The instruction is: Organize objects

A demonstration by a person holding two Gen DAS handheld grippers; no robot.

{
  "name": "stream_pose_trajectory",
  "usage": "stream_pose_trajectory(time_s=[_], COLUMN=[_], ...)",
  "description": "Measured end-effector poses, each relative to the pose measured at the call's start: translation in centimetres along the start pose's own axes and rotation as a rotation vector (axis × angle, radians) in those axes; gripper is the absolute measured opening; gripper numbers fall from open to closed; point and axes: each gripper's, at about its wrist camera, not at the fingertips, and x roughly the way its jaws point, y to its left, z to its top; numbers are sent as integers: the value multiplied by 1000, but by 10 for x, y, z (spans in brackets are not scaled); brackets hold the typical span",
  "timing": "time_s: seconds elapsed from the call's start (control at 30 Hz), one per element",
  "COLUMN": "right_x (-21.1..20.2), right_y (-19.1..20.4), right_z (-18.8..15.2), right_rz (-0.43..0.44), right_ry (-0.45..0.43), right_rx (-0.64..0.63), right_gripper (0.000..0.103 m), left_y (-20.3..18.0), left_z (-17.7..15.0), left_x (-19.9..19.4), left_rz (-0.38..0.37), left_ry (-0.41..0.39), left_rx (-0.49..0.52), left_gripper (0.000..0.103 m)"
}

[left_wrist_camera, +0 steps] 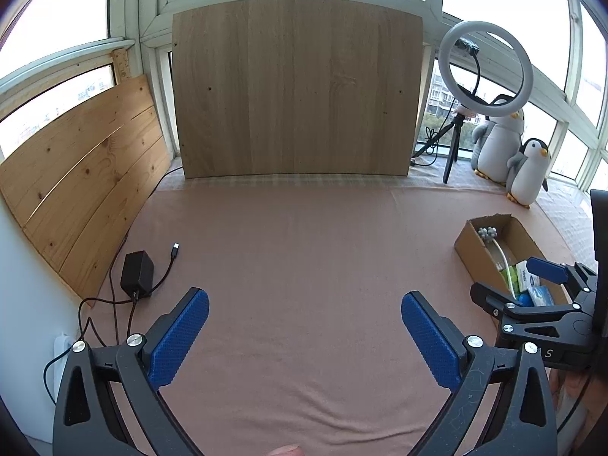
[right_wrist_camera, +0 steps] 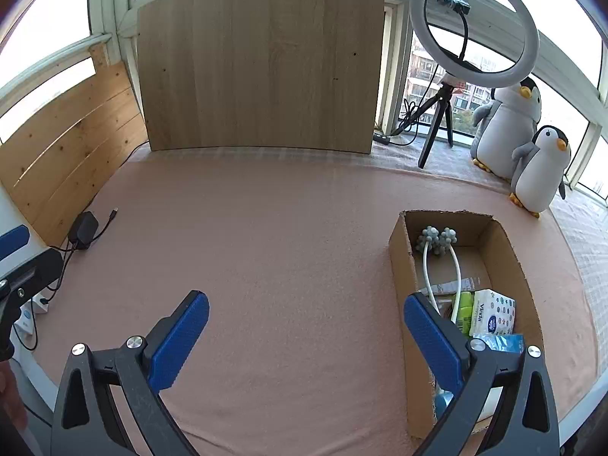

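Note:
A cardboard box [right_wrist_camera: 401,250] stands on the pink cloth at the right; it also shows at the right of the left wrist view as the cardboard box [left_wrist_camera: 477,256]. Inside lie a white massager with grey knobbed balls [right_wrist_camera: 437,241], a white tissue pack [right_wrist_camera: 492,313], a green pack [right_wrist_camera: 464,309] and a blue packet [right_wrist_camera: 501,342]. My right gripper [right_wrist_camera: 306,336] hovers open and empty over the cloth, its right finger overlapping the box's near left wall. My left gripper [left_wrist_camera: 304,336] is open and empty above bare cloth. The right gripper [left_wrist_camera: 532,285] appears beside the box in the left wrist view.
A black charger [left_wrist_camera: 136,273] with a loose cable lies at the left by slanted wooden planks [left_wrist_camera: 87,174]. An upright wooden board [left_wrist_camera: 296,87] stands at the back. A ring light on a tripod [right_wrist_camera: 473,26] and two plush penguins [right_wrist_camera: 539,169] stand at the back right.

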Motion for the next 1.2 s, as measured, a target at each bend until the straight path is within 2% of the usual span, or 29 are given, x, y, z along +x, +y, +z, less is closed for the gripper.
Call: stream_pose_trajectory(time_s=[1.2], right_x=[-5], right_y=[11], right_z=[-7], right_rz=[-2], right_ry=[3], right_rx=[-3], right_gripper=[101], left_y=[1], left_z=[-8], left_x=[4], left_rz=[13], left_ry=[31], left_rx=[10], left_gripper=[103])
